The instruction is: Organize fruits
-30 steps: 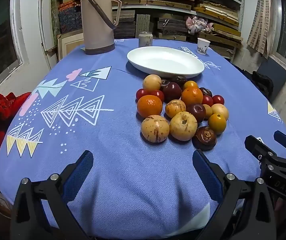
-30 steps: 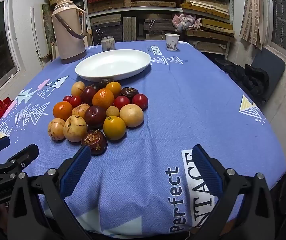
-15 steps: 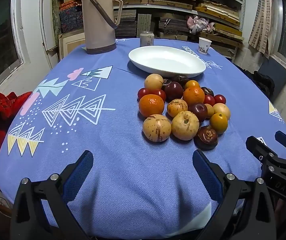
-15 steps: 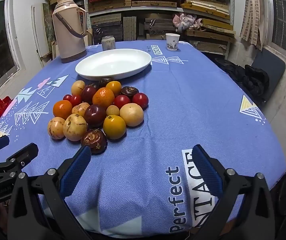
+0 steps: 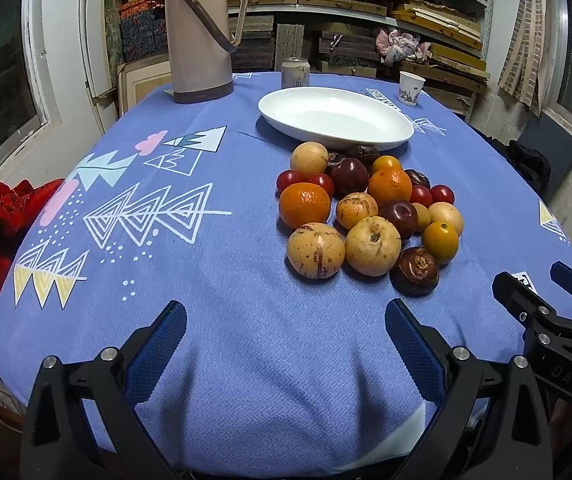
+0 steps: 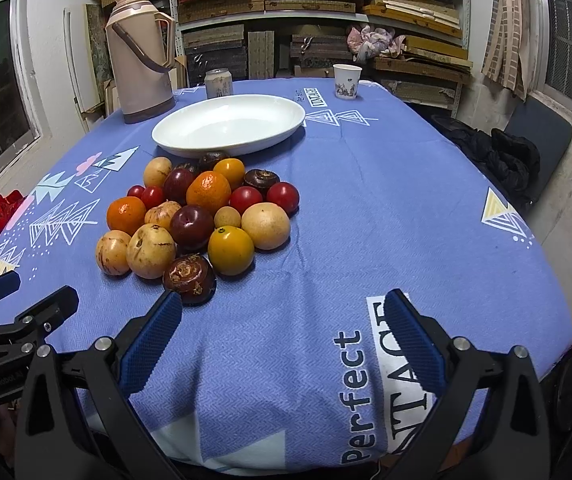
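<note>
The fruits (image 5: 366, 208) lie in one tight heap on the desk (image 5: 189, 272), touching each other, with the far edge of the heap right against the near rim of the white plate (image 5: 336, 120). The plate is bare inside, so by my reading no sorting has begun and the plate is the likely home for the heap. Putting the heap so close to it keeps each carry short.

In the heap, the near row holds two pale speckled fruits (image 5: 315, 250), a dark brown wrinkled one (image 6: 189, 279) and a yellow one (image 6: 230, 250). Behind them sit two oranges (image 5: 304, 205), dark plums (image 6: 192, 227) and small red tomatoes (image 6: 283, 197). The round ones lean on their neighbours, so lifting one may let others roll.

A thermos (image 5: 199, 36), a can (image 5: 295, 73) and a paper cup (image 6: 346, 81) stand at the far side, well apart from the heap and out of the working path.

The left claw (image 5: 286, 342) hangs over the near edge of the desk with its blue pads spread wide, holding nothing and touching nothing; the heap lies ahead and a little to its right. The right claw (image 6: 283, 334) is equally wide and bare, over the printed lettering, and its left pad (image 6: 151, 346) is near the brown fruit but apart from it. Both seem poised for a first pick.
</note>
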The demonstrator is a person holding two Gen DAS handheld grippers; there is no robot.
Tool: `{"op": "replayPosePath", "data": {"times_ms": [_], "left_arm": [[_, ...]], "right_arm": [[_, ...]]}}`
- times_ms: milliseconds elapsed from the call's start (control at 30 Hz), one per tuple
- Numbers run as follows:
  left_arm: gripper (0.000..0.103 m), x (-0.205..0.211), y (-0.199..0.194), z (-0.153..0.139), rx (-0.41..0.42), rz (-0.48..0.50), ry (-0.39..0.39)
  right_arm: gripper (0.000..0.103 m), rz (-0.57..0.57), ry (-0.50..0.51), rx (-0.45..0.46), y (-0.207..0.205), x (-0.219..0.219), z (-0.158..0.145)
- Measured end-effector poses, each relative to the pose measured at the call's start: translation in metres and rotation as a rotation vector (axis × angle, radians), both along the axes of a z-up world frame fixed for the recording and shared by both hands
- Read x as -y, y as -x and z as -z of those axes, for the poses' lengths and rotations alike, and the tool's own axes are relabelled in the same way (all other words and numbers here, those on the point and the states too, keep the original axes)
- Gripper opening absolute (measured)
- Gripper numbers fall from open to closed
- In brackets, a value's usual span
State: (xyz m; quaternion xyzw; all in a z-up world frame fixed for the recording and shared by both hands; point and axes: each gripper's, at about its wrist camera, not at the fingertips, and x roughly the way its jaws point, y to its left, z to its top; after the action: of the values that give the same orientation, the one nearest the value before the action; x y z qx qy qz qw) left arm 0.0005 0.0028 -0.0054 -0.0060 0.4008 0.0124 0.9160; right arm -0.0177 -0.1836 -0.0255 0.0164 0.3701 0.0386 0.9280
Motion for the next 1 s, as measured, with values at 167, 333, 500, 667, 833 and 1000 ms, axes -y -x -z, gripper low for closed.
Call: {"op": "replayPosePath", "data": {"times_ms": [167, 333, 500, 667, 833, 1000], "left_arm": [[0.1, -0.0002, -0.0003, 0.0022, -0.01, 0.001, 0.005], [0.1, -0.0004, -0.0003, 0.0027, -0.01, 0.001, 0.004], [0.1, -0.0008, -0.0002, 0.0031, -0.011, 0.001, 0.004], [0.1, -0.001, -0.0002, 0.0033, -0.011, 0.001, 0.004], [0.1, -0.0011, 0.0001, 0.0042, -0.012, -0.001, 0.004], [0.1, -0.0009, 0.0004, 0.0052, -0.014, 0.001, 0.003]], "right_arm": [[0.099, 0.0, 0.0, 0.0, 0.0001, -0.0003, -0.0002], [0.099, -0.001, -0.001, -0.001, 0.0005, -0.0003, 0.0006], [0.099, 0.0, 0.0, -0.001, 0.0001, -0.0004, 0.001], [0.099, 0.0, -0.001, -0.001, -0.0001, -0.0004, 0.001], [0.099, -0.001, -0.002, -0.002, 0.0004, -0.0002, 0.0026], [0.099, 0.0, -0.003, -0.004, 0.0004, -0.0004, 0.0029]]}}
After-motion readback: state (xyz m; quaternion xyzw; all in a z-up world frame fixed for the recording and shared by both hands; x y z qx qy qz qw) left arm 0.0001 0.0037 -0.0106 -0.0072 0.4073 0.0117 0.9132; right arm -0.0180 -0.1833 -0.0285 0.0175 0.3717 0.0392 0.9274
